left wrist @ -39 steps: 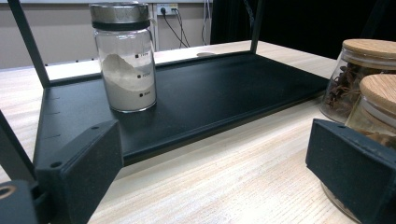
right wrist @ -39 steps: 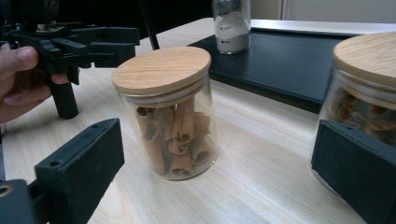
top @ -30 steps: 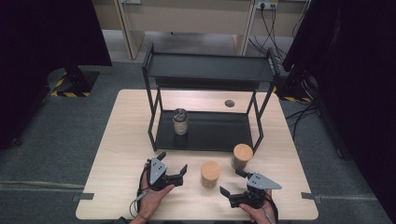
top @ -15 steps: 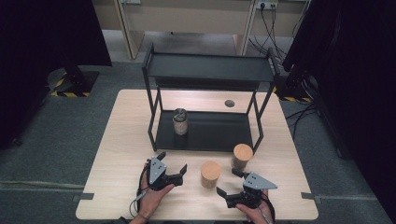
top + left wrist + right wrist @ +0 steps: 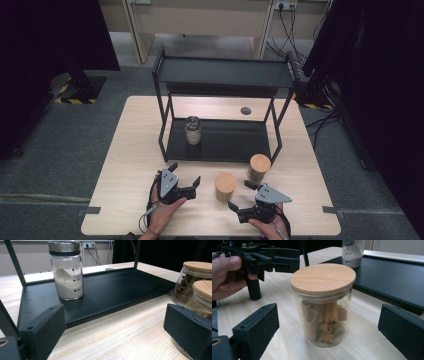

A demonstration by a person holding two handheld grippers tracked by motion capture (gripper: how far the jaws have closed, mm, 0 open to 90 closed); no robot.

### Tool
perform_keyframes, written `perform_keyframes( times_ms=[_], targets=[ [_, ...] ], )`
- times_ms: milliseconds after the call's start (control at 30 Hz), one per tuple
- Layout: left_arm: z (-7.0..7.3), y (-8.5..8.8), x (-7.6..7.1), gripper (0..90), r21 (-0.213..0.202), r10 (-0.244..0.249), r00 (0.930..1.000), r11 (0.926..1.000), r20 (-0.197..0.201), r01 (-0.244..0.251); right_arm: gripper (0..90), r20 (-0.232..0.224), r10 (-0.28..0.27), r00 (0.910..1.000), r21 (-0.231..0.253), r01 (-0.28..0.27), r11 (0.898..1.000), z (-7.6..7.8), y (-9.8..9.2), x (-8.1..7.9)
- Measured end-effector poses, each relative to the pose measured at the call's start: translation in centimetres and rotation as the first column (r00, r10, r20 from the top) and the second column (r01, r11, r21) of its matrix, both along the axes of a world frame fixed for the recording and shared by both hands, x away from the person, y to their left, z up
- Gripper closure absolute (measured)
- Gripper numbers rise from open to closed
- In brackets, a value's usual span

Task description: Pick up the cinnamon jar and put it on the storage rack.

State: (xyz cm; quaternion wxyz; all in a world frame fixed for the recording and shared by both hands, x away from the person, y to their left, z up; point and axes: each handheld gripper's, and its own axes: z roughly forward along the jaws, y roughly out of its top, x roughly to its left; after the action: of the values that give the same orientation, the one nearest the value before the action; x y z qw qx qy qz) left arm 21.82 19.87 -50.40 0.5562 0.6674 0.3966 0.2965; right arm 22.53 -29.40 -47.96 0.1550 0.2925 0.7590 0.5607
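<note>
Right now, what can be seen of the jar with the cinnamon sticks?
The cinnamon jar is a clear glass cylinder with a flat round wooden lid, shut, about half full of brown rolled sticks. It stands upright on the wooden table, in front of the black shelf, between the open right gripper jaws. Nothing touches it.

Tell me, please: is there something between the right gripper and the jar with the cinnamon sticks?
Nothing visible is in the way. The right gripper is open and the cinnamon jar stands upright on the table, centred between the jaws, with bare wood before it.
</note>
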Motion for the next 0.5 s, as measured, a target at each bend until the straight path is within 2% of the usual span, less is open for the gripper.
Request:
perform_keyframes(
  times_ms=[500],
  targets=[
    [0.0, 0.0, 0.0, 3.7, 0.001, -0.001, 1.0000, 1.0000, 0.002, 0.001, 4.6, 0.011, 0.013, 0.9999, -0.020, -0.012, 1.000, 0.2, 1.4, 0.7]
  ],
)
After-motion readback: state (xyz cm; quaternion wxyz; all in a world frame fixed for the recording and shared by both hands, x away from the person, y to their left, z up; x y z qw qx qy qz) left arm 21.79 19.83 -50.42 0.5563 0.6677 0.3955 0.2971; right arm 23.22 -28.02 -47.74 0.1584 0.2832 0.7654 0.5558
